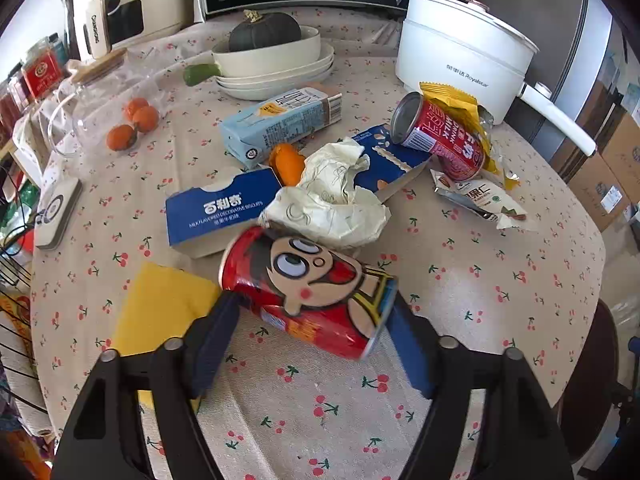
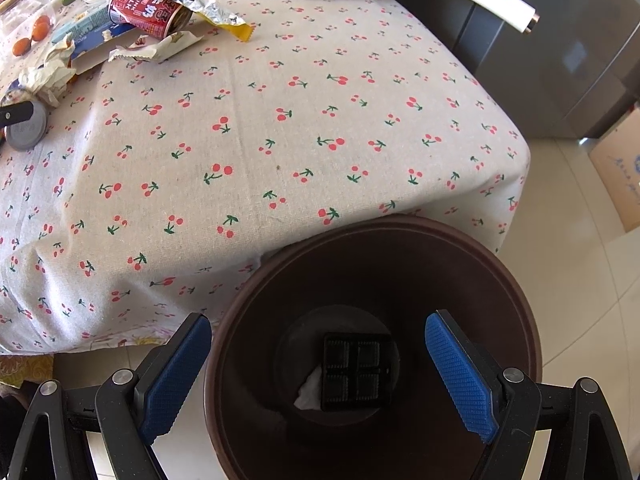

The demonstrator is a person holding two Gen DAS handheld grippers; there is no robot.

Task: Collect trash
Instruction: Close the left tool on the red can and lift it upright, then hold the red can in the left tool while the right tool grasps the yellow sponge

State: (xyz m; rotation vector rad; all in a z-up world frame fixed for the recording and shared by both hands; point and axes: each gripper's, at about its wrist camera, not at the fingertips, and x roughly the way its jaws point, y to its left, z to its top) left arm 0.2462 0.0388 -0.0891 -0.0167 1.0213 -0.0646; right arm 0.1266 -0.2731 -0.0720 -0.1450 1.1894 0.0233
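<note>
A red cartoon-printed can [image 1: 304,284] lies on its side on the cherry-print tablecloth [image 1: 480,300]. My left gripper [image 1: 310,312] is shut on it, one blue pad against each end. Behind it lie crumpled paper [image 1: 332,196], a blue biscuit box [image 1: 220,212], a milk carton [image 1: 280,120], a second red can [image 1: 440,140], a yellow wrapper [image 1: 452,100] and a nut packet [image 1: 480,200]. My right gripper [image 2: 318,376] hangs open and empty over a brown bin [image 2: 520,280] beside the table. In the bin lie a black plastic tray [image 2: 356,372] and white paper [image 2: 310,392].
A white electric pot [image 1: 460,52], stacked dishes [image 1: 276,76] with a dark squash, a glass jar [image 1: 92,108] and oranges [image 1: 134,120] stand toward the back. A yellow sheet [image 1: 160,308] lies near the left gripper. The table edge [image 2: 400,208] meets the bin; a cardboard box [image 2: 624,176] stands on the floor.
</note>
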